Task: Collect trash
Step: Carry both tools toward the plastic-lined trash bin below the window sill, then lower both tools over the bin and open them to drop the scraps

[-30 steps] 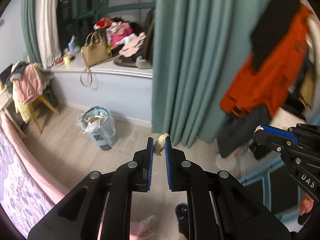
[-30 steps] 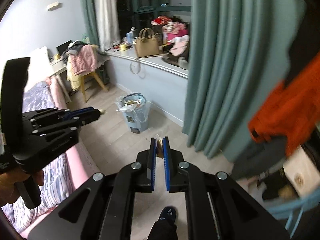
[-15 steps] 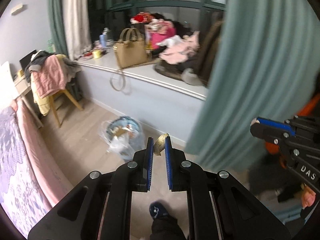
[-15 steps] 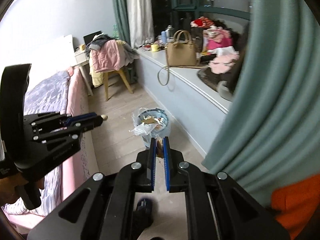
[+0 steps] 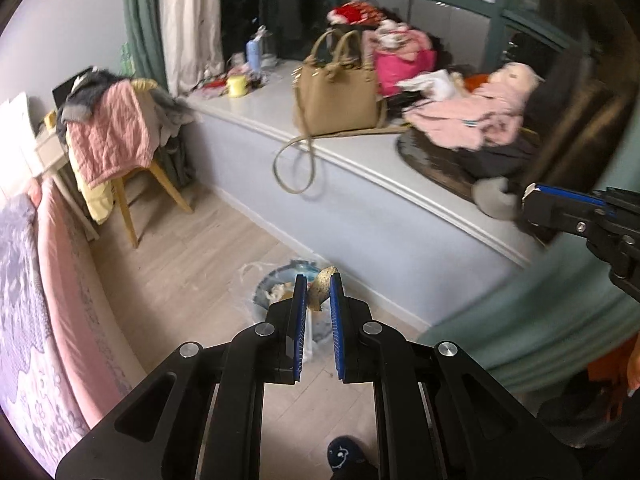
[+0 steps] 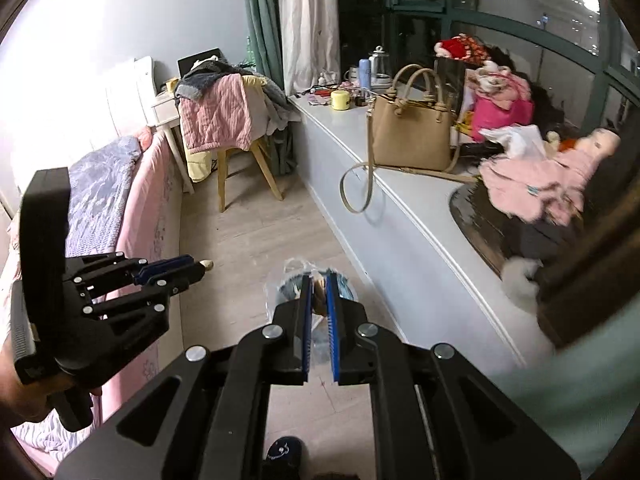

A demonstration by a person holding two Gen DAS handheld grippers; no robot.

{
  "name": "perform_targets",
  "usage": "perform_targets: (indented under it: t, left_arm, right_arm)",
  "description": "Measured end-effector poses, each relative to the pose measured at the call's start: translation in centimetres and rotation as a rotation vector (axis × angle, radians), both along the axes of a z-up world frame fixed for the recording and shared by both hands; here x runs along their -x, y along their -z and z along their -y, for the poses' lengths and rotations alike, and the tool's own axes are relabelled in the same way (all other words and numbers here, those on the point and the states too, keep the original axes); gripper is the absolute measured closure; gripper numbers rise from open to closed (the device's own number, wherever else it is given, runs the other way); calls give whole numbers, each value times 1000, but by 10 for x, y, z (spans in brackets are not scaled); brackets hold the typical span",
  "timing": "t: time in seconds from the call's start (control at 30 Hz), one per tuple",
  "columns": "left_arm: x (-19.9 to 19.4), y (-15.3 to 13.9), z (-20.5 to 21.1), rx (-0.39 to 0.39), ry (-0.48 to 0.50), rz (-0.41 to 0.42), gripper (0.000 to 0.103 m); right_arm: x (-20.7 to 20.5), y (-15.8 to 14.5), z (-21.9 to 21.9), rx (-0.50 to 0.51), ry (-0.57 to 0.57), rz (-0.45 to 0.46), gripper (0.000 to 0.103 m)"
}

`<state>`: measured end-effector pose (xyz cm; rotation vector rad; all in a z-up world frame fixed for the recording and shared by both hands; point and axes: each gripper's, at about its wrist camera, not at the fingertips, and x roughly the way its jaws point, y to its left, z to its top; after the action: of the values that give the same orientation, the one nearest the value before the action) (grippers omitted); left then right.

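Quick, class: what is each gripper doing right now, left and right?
Left gripper: closed on a tan scrap of trash.
Right gripper: closed on a small brownish scrap.

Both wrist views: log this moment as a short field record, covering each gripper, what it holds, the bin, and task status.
left gripper: shut on yellowish scrap
right gripper: shut on brownish scrap
trash bin: on floor below window ledge, bag-lined, already holding litter
gripper position: both aimed toward bin, scraps not yet released
nearby: tan handbag on ledge, chair draped with clothes, bed at left
status: carrying, drop pending
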<state>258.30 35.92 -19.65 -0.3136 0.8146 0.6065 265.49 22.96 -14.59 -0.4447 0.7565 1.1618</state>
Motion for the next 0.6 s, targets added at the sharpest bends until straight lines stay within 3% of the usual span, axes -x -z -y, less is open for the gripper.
perform_targets:
  t: [0.13, 0.27, 0.4, 0.47, 0.6]
  left_arm:
    - [-30, 21, -46, 32, -61, -31, 93]
    - [-62, 47, -83, 57, -130, -59, 93]
    - [-90, 77, -112, 63, -162, -78, 93]
    - [-103, 99, -125, 55, -161, -104, 93]
    - [-111, 159, -148, 136, -194, -144, 93]
  right_arm:
    - [-27, 21, -48, 38, -75, -31, 94]
    - [-63, 63, -108, 88, -178, -61, 94]
    - [-84, 103, -142, 142, -266, -67, 94]
    - [-92, 131, -159, 177, -297, -73, 94]
    - [-107, 196, -187, 252, -314, -97, 94]
